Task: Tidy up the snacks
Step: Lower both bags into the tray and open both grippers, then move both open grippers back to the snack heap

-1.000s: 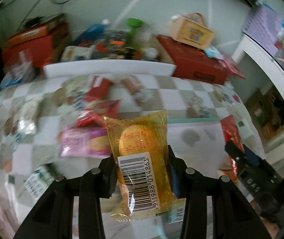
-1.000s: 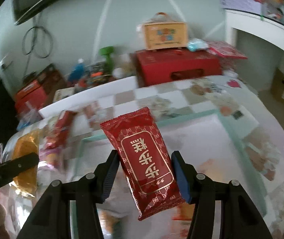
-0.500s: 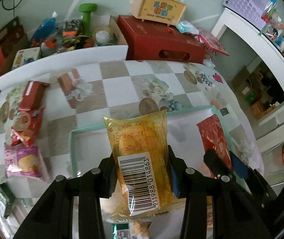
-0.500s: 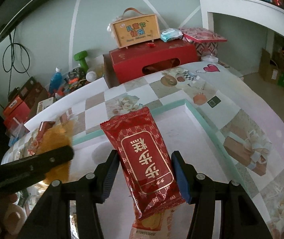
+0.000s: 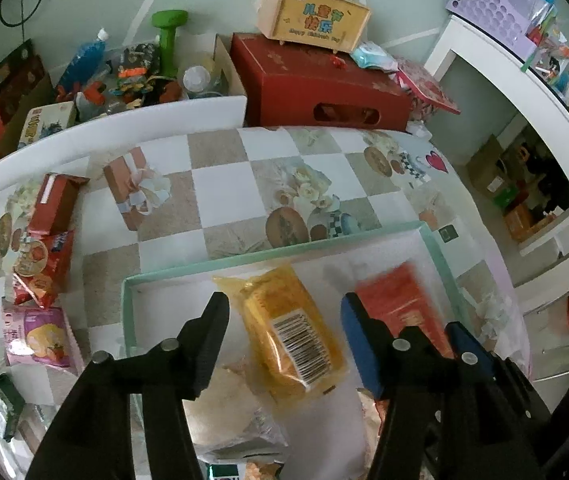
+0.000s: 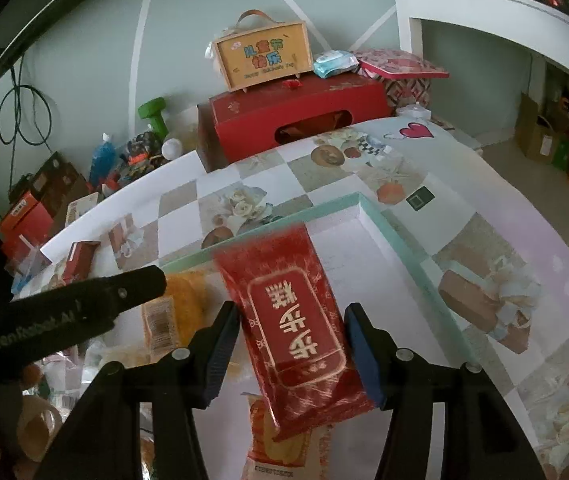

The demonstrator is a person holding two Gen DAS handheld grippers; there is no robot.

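Observation:
A yellow snack packet with a barcode (image 5: 288, 336) lies tilted and blurred inside the mint-rimmed white tray (image 5: 284, 250). My left gripper (image 5: 284, 304) hangs over it with its jaws opening, and neither pad touches the packet. In the right wrist view, my right gripper (image 6: 293, 312) is shut on a red packet with gold lettering (image 6: 292, 320) over the same tray (image 6: 396, 240). That packet's far end is blurred. The yellow packet (image 6: 180, 300) shows to its left, behind a left gripper finger (image 6: 84, 304). From the left wrist, the red packet (image 5: 400, 304) is a blur at the tray's right side.
Loose snacks lie left of the tray on the checked tablecloth: red packets (image 5: 40, 264), a pink packet (image 5: 36, 340), a red box (image 5: 54, 204). A pale packet (image 5: 224, 400) lies at the tray's near end. A red carton (image 5: 316, 84) and a wooden case (image 5: 312, 12) stand beyond the table.
My left gripper swung right from the loose snacks to over the tray, then its jaws opened and the yellow packet dropped out. My right gripper keeps the red packet over the tray.

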